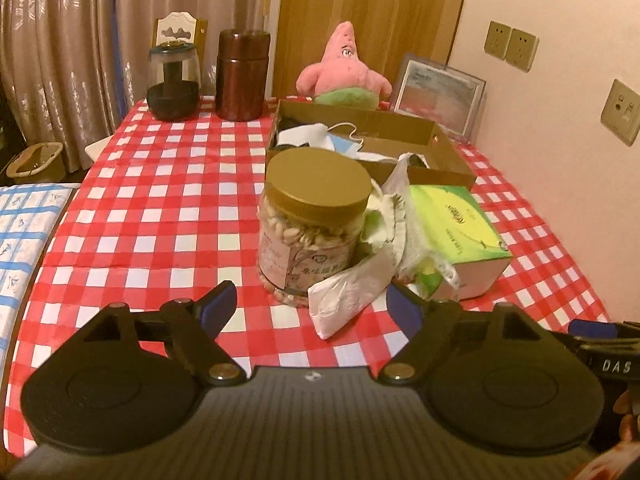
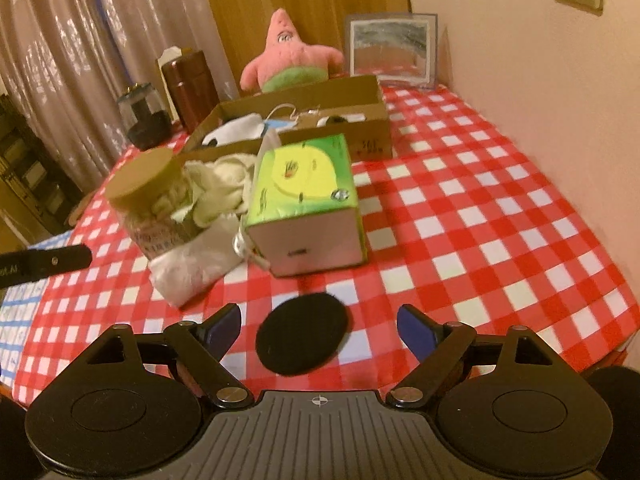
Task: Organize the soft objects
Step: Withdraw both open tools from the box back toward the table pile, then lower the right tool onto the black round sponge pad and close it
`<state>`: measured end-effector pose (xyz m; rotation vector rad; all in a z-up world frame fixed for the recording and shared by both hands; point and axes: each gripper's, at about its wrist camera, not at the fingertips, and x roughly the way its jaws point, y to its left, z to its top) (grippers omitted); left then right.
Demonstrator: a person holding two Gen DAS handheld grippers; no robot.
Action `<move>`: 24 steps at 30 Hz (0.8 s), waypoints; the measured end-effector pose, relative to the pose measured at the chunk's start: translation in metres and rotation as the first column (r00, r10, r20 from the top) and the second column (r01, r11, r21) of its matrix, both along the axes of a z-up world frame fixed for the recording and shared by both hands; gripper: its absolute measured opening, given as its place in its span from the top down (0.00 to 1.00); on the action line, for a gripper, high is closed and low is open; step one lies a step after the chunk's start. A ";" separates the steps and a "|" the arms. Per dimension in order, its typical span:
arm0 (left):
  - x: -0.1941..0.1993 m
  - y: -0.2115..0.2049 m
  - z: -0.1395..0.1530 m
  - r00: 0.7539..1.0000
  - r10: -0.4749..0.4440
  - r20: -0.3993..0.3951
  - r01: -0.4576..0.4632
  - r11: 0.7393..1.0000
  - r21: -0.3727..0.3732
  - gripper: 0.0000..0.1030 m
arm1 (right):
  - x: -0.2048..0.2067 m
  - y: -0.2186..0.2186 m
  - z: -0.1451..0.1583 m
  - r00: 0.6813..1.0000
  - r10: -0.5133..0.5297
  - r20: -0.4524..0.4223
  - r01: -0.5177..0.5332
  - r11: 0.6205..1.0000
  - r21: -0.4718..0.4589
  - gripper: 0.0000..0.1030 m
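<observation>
A pile of white and pale green cloths (image 1: 380, 236) lies between a nut jar (image 1: 316, 220) and a green tissue box (image 1: 456, 232). A cardboard box (image 1: 400, 120) behind them holds white cloths and a face mask (image 1: 340, 140). A pink starfish plush (image 1: 344, 68) sits behind the box. My left gripper (image 1: 312, 308) is open, just short of the jar and a white cloth end (image 1: 344, 296). My right gripper (image 2: 320, 332) is open around a round black pad (image 2: 302, 334) on the tablecloth. The cloth pile (image 2: 208, 204), tissue box (image 2: 308, 204), cardboard box (image 2: 360, 92) and plush (image 2: 288, 56) also show in the right wrist view.
A red-and-white checked tablecloth (image 1: 160, 208) covers the table. A dark glass jar (image 1: 174, 80) and a brown canister (image 1: 242, 76) stand at the far left. A picture frame (image 1: 440, 92) leans on the wall. The table's right edge (image 2: 624, 344) is close. A blue-grid cloth (image 1: 20, 240) lies left.
</observation>
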<state>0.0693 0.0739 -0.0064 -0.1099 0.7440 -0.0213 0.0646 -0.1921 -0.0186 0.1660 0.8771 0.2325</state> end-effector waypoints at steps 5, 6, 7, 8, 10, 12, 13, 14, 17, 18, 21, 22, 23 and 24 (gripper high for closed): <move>0.006 0.001 -0.014 1.000 -0.017 -0.022 0.017 1.000 0.002 0.22 | 0.005 0.010 -0.020 0.999 0.010 -0.034 -0.010 1.000 -0.006 0.17; 0.007 0.001 -0.017 0.999 -0.021 -0.024 0.021 1.000 0.002 0.22 | 0.007 0.012 -0.024 0.999 0.012 -0.038 -0.013 1.000 -0.010 0.17; 0.008 0.002 -0.019 0.999 -0.026 -0.021 0.026 1.000 0.005 0.22 | 0.008 0.015 -0.027 0.999 0.013 -0.041 -0.014 1.000 -0.014 0.16; 0.008 0.002 -0.021 0.999 -0.033 -0.009 0.033 0.999 0.010 0.22 | 0.009 0.017 -0.030 0.999 0.014 -0.044 -0.014 1.000 -0.015 0.16; 0.010 0.001 -0.025 0.999 -0.043 0.003 0.043 0.999 0.021 0.22 | 0.013 0.021 -0.036 0.999 0.016 -0.047 -0.017 1.000 -0.017 0.13; 0.014 0.003 -0.030 0.999 -0.037 -0.012 0.038 0.999 0.011 0.22 | 0.017 0.026 -0.041 0.999 0.022 -0.048 -0.023 0.999 -0.027 0.11; 0.017 0.004 -0.032 0.999 -0.035 -0.021 0.035 0.999 0.002 0.22 | 0.019 0.028 -0.044 0.999 0.024 -0.047 -0.025 0.999 -0.029 0.11; 0.019 0.004 -0.035 0.999 -0.036 -0.032 0.036 0.999 -0.008 0.22 | 0.020 0.030 -0.047 0.998 0.028 -0.050 -0.029 0.999 -0.032 0.11; 0.025 0.007 -0.043 0.997 -0.043 -0.070 0.040 0.999 -0.035 0.22 | 0.025 0.035 -0.057 0.997 0.029 -0.067 -0.032 0.998 -0.045 0.09; 0.027 0.007 -0.046 0.996 -0.047 -0.080 0.043 0.998 -0.048 0.22 | 0.027 0.036 -0.061 0.997 0.029 -0.075 -0.032 0.998 -0.046 0.09; 0.029 0.007 -0.052 0.994 -0.056 -0.096 0.050 0.997 -0.056 0.22 | 0.030 0.039 -0.071 0.995 0.039 -0.097 -0.044 0.998 -0.050 0.08; 0.030 0.007 -0.053 0.993 -0.056 -0.100 0.051 0.997 -0.056 0.22 | 0.031 0.040 -0.073 0.994 0.042 -0.102 -0.048 0.997 -0.053 0.08; 0.031 0.007 -0.055 0.993 -0.058 -0.103 0.052 0.997 -0.057 0.22 | 0.032 0.041 -0.075 0.994 0.044 -0.105 -0.050 0.997 -0.057 0.08; 0.032 0.006 -0.056 0.993 -0.059 -0.106 0.054 0.997 -0.057 0.22 | 0.032 0.043 -0.077 0.994 0.044 -0.102 -0.051 0.997 -0.063 0.07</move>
